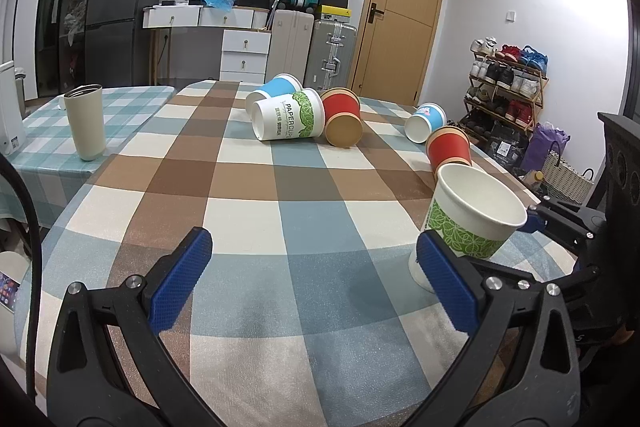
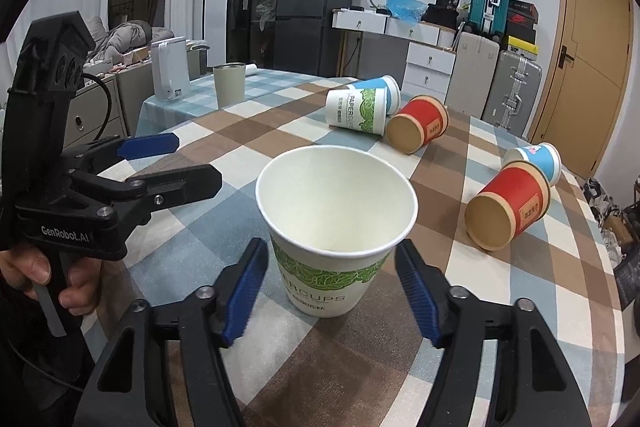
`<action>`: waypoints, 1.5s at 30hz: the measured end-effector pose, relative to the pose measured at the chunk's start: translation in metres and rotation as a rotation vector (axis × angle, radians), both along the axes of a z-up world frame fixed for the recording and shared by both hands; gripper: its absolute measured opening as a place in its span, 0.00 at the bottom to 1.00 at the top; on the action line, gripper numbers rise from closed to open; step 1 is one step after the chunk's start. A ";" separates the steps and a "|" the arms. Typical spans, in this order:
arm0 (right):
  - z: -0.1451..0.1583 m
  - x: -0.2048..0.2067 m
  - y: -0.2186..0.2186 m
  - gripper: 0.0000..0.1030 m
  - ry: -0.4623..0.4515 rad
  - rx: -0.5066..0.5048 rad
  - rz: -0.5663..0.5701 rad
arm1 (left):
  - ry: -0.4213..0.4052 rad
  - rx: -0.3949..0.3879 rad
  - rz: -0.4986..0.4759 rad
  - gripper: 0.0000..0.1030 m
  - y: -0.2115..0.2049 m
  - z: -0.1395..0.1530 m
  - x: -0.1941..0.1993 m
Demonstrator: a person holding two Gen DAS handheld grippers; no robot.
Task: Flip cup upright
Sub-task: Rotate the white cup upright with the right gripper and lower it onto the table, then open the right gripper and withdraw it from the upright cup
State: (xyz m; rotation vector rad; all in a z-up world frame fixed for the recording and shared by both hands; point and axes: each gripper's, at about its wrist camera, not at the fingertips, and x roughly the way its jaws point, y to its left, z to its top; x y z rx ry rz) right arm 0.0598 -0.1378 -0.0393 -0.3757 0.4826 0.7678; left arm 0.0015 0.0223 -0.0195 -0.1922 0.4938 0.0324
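Note:
A white paper cup with a green leaf band (image 2: 336,227) stands upright on the checked tablecloth, mouth up. My right gripper (image 2: 332,283) is open with its blue pads on either side of the cup, a small gap at each side. The same cup shows at the right in the left wrist view (image 1: 472,215). My left gripper (image 1: 316,279) is open and empty, low over the cloth, left of the cup. It also shows at the left in the right wrist view (image 2: 160,159).
Several cups lie on their sides further back: a white-green one (image 1: 288,117), a blue one (image 1: 272,87), two red ones (image 1: 342,117) (image 1: 448,149) and a small blue one (image 1: 426,121). A beige tumbler (image 1: 85,121) stands at the left. The table edge (image 1: 520,183) runs at the right.

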 end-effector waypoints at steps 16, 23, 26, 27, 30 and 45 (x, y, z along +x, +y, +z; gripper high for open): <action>0.016 0.003 -0.051 1.00 -0.038 0.198 0.021 | -0.023 0.006 -0.022 0.99 -0.009 0.004 -0.005; 0.019 0.008 -0.064 1.00 -0.023 0.267 0.041 | -0.035 0.011 -0.031 0.99 -0.014 0.006 -0.008; 0.018 0.006 -0.064 1.00 -0.030 0.266 0.055 | -0.037 0.011 -0.034 0.99 -0.014 0.006 -0.009; 0.018 0.006 -0.064 1.00 -0.033 0.268 0.059 | -0.038 0.011 -0.034 0.99 -0.014 0.006 -0.009; 0.017 0.006 -0.063 1.00 -0.031 0.268 0.064 | -0.039 0.012 -0.033 0.99 -0.015 0.006 -0.009; 0.016 0.010 -0.063 1.00 -0.011 0.284 0.070 | -0.049 0.015 -0.036 0.99 -0.016 0.010 -0.012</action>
